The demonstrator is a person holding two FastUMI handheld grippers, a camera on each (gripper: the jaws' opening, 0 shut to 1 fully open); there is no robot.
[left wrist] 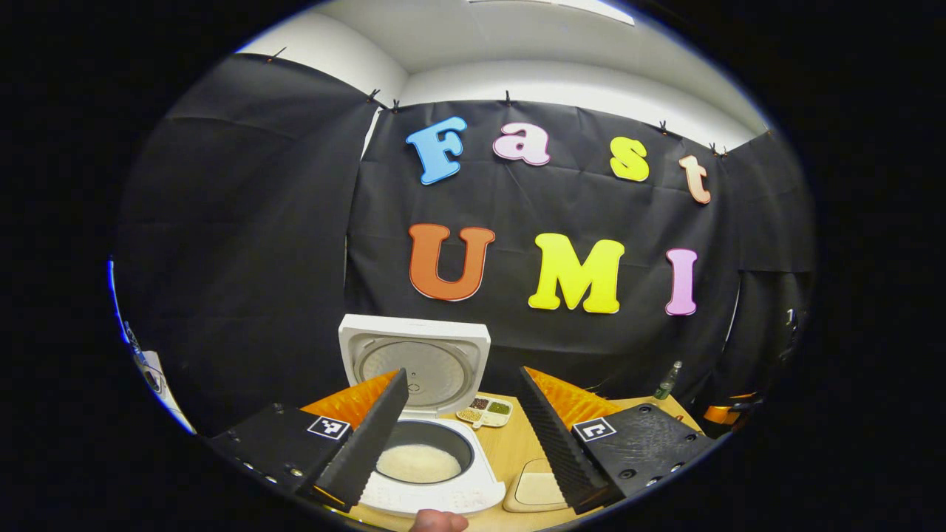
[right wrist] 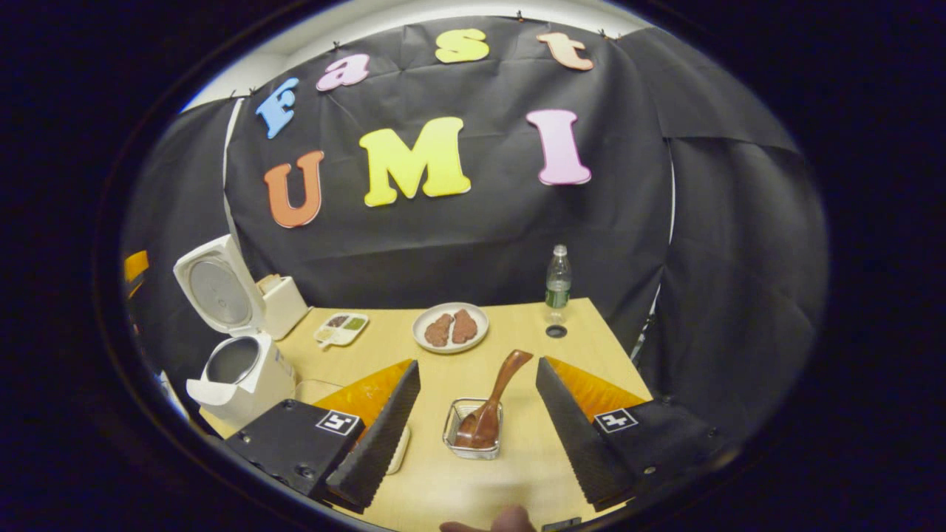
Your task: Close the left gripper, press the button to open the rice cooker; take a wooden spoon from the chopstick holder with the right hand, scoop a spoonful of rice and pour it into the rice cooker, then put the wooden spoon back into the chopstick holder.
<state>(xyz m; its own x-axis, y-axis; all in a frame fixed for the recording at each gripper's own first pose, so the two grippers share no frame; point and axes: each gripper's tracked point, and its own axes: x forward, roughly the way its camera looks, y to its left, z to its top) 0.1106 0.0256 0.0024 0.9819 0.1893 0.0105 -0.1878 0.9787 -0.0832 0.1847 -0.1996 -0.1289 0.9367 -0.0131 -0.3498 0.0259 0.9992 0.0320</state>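
Rice cooker, white with lid raised, sits at the left of the wooden surface, rice in its pot; brown wooden spoon rests in the clear holder; left gripper and right gripper both spread, empty; task looks all but finished.

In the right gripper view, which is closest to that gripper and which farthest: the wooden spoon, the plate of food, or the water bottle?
From the right gripper, nearest first:
1. Wooden spoon, standing in its holder just ahead, between the open fingers.
2. Plate, farther back, mid-table, slightly left.
3. Water bottle, farthest, at the table's back edge, to the right.
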